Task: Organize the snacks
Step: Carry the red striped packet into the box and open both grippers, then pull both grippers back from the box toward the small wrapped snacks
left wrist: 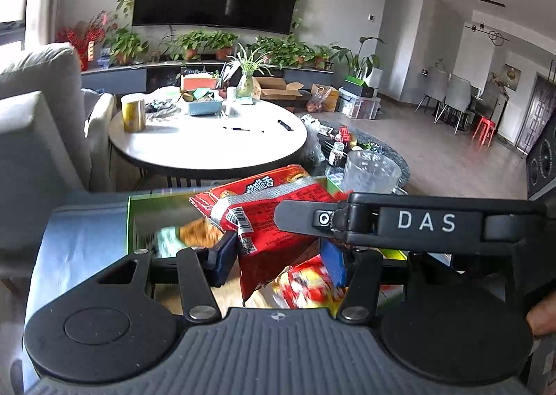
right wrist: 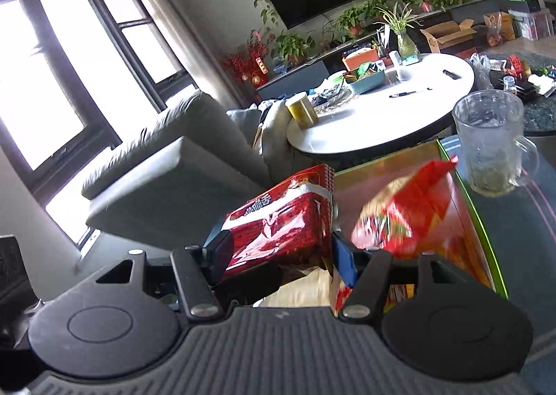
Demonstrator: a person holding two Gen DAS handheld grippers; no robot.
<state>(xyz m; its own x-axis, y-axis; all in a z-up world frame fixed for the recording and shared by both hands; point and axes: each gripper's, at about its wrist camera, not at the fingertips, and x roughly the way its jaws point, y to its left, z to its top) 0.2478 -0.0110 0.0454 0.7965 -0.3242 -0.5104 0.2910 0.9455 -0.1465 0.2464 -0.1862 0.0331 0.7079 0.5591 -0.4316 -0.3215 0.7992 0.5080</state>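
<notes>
Left wrist — red snack bag [left wrist: 264, 217] between fingers [left wrist: 222, 256]

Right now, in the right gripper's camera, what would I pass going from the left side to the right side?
Bright window → grey sofa → red snack packet → blurry orange-red snack bag → glass mug.

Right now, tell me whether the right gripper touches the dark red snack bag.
Touching: right wrist view shows the dark red snack bag wedged between both right gripper pads.
</notes>
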